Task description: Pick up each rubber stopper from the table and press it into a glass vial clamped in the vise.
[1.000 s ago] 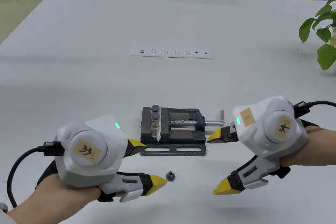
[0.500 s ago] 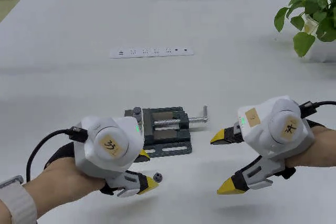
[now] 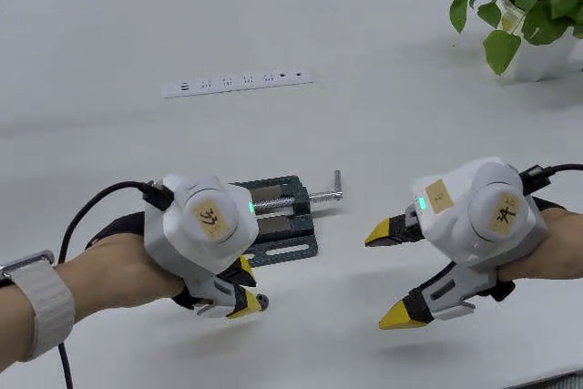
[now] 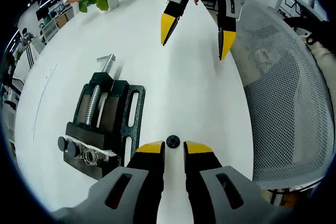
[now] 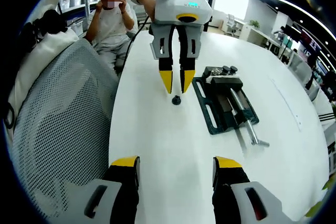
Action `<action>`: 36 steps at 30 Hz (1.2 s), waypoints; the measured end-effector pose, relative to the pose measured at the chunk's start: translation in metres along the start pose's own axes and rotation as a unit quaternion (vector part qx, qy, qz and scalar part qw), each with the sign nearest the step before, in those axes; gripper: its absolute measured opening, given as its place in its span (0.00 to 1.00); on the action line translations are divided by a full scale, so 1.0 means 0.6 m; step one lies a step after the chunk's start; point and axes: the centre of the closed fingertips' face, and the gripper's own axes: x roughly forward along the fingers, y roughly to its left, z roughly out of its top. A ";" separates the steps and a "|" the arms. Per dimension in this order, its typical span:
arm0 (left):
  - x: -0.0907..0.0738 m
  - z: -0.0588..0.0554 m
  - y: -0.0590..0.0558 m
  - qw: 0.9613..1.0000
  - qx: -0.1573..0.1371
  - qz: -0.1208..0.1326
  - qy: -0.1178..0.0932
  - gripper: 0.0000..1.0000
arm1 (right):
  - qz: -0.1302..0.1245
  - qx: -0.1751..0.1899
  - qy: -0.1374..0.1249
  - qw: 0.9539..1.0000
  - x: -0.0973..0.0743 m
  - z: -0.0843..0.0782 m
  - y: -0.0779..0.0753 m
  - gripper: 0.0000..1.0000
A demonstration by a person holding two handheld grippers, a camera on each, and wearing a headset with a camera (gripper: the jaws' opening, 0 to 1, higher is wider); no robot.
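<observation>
Tabletop (image 3: 364, 88) bears a rubber stopper (image 4: 172, 141) at left claw (image 4: 174, 148) tips.

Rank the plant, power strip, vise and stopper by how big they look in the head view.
Largest: plant, though the frame cuts it off.
Next: power strip and vise, unsure which; the strip is longer, thinner and farther, the vise partly hidden.
Smallest: stopper, tiny.

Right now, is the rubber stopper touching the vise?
Apart. The left gripper view shows a strip of bare table between the rubber stopper and the vise base.
</observation>
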 end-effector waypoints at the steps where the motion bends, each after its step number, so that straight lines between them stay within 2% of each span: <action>1: 0.001 0.001 0.003 1.000 0.003 0.001 0.005 0.10 | 0.001 0.001 -0.001 1.000 -0.001 0.000 0.003 0.53; 3: 0.003 0.005 0.002 1.000 -0.001 -0.005 0.012 0.09 | 0.001 0.004 -0.002 1.000 -0.002 -0.002 0.006 0.54; 7: 0.006 0.001 0.007 0.999 0.006 -0.010 0.030 0.08 | -0.003 0.011 -0.006 1.000 -0.005 -0.005 0.008 0.54; 11: 0.011 -0.002 0.001 0.999 0.003 -0.023 0.045 0.08 | -0.005 0.018 -0.008 1.000 -0.006 -0.010 0.011 0.54; 17: 0.014 -0.005 -0.008 0.998 0.004 -0.034 0.054 0.08 | -0.007 0.025 -0.011 1.000 -0.006 -0.015 0.012 0.53; 25: 0.021 -0.008 -0.008 0.997 0.005 -0.040 0.063 0.08 | -0.009 0.032 -0.014 0.999 -0.008 -0.018 0.012 0.51; 33: 0.027 -0.009 -0.002 0.997 0.009 -0.037 0.075 0.07 | -0.011 0.037 -0.019 0.999 -0.007 -0.018 0.011 0.50; 36: 0.029 -0.011 -0.006 0.996 0.011 -0.034 0.079 0.07 | -0.012 0.040 -0.020 0.999 -0.008 -0.020 0.010 0.49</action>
